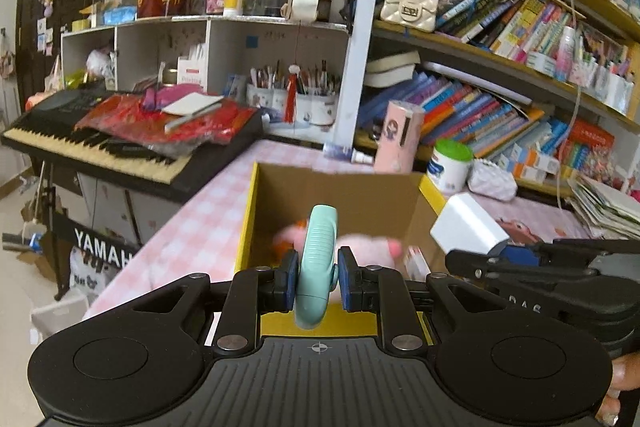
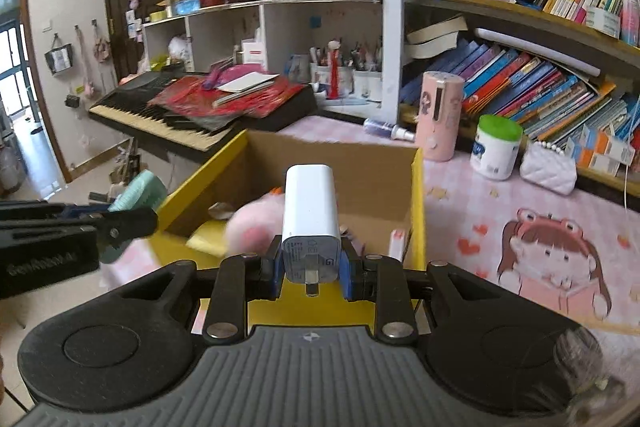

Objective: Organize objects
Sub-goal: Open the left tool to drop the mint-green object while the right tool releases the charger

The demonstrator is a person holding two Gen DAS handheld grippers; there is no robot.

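The left gripper (image 1: 318,277) has its fingers clamped on a mint-green rounded gadget (image 1: 318,259); the right gripper (image 2: 311,269) pinches a white charger (image 2: 310,215). Both hover at the near edge of an open cardboard box (image 2: 372,167) on the bench, where a pink plush toy (image 2: 256,227) already lies. Side by side, the grippers could collide, or either item could catch the box's yellow flaps. Beyond the box stand a pink tumbler (image 2: 440,115) and a green-lidded jar (image 2: 496,147).

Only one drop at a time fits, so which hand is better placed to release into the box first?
Probably the right: its charger sits centred over the box opening; the left's mint gadget hangs nearer the yellow wall.
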